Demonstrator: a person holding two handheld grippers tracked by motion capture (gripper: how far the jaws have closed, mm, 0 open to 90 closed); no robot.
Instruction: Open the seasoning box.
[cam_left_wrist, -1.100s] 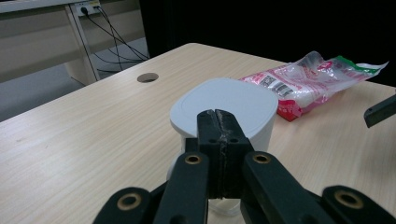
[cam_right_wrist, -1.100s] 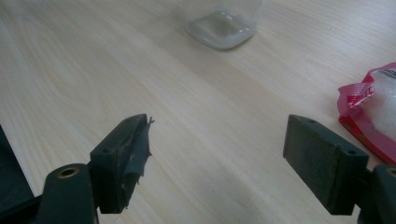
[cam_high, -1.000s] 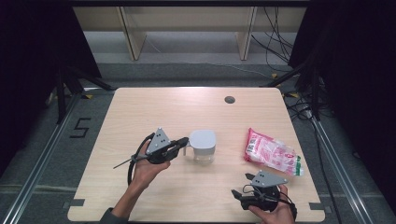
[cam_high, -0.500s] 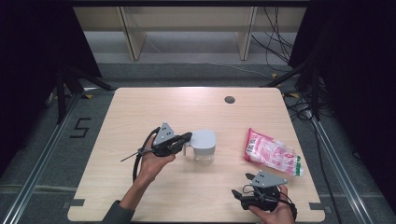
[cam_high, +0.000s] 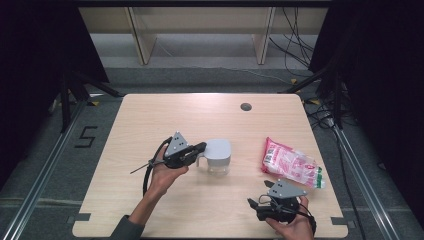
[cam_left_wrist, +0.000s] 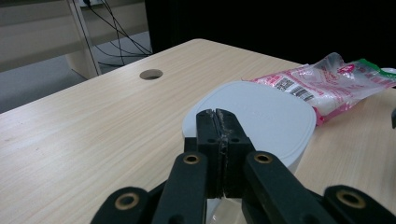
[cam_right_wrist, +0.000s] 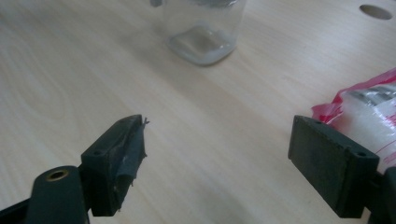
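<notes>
In the high view the left gripper (cam_high: 199, 148) sits at the centre of the frame with its tips against the left side of a clear jar (cam_high: 218, 159) that wears a white lid (cam_high: 218, 148). In the left gripper view its jaws are pressed flat together with nothing between them, their tips over the near edge of the lid (cam_left_wrist: 261, 116); whether they rest on it or hang just above cannot be told. The jar stands upright at mid-table, just to the right of those tips, so the left hand is much the nearer of the two.

The right gripper (cam_high: 256, 205) lies low in the frame, right of centre, well apart from the jar. In the right gripper view its jaws stand wide and have just been opening further, with bare table (cam_right_wrist: 93, 70) between them. The jar (cam_right_wrist: 205, 32) shows at the top of that view, ahead and a little left of the gap; it looks empty.

A pink packet (cam_high: 290, 164) lies flat at the right, its long axis running from upper left to lower right, its lower end near the right gripper. In the right gripper view the packet (cam_right_wrist: 369, 107) sits just behind the right-hand jaw. It holds something white.

Likely next, the open gripper goes for the packet.
</notes>
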